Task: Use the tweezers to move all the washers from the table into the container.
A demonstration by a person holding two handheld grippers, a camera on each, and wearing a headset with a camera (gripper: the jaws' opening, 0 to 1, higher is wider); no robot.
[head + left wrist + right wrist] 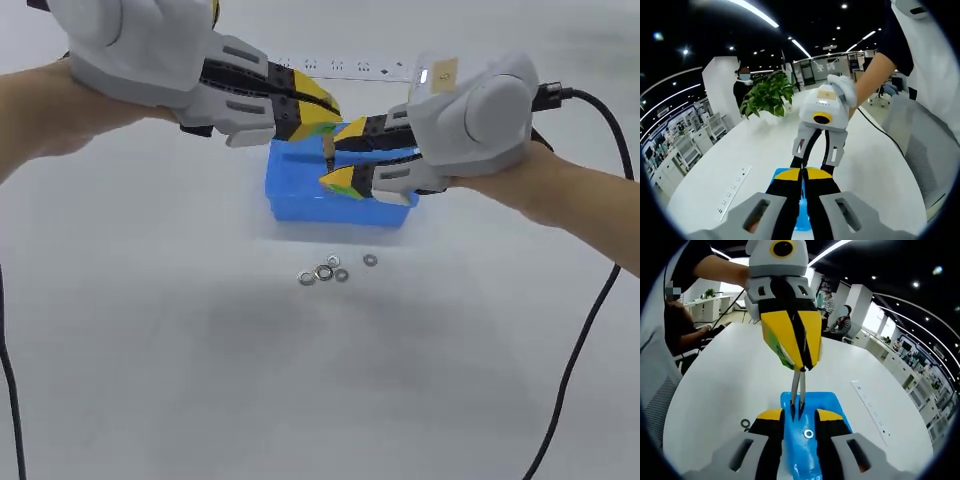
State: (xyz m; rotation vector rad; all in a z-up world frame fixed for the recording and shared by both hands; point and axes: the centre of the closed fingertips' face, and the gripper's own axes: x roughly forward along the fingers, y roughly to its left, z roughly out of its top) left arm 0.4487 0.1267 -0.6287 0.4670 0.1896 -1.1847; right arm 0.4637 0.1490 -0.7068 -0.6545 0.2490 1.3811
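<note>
Left gripper [328,116]: upper left of the head view, jaws narrow, clamped on the tweezers [799,390].
Right gripper [800,415]: jaws apart either side of the tweezers' tips, above the blue container [300,195].
Washers [325,271]: clustered on the white surface [150,350], centre frame, below the container.
Single washer [809,433]: inside the container.

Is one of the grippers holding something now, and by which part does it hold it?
The left gripper holds the tweezers by their upper end. Their tips hang between the open jaws of the right gripper, which holds nothing.
</note>
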